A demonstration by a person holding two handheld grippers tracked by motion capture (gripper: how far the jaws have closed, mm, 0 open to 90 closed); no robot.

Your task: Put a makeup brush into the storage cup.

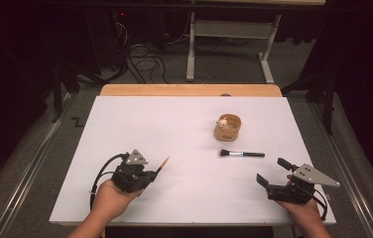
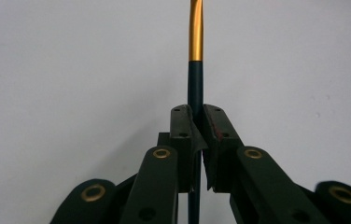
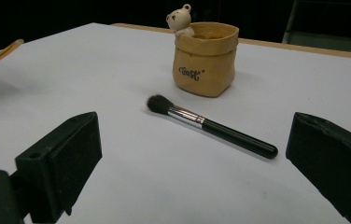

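Note:
My left gripper is shut on a thin brush with a dark handle and a gold ferrule; the gold end sticks out up and to the right over the white table. In the left gripper view the pads clamp the dark handle from both sides. My right gripper stands open at the table's right front, nothing between its jaws. Ahead of it lies a black makeup brush with a silver ferrule, bristles to the left. Beyond that stands a tan pot with a small bear figure on its rim.
The white table surface has a wooden strip along its far edge. Past it are a metal table frame and cables on the floor. Metal rails run along both sides of the table.

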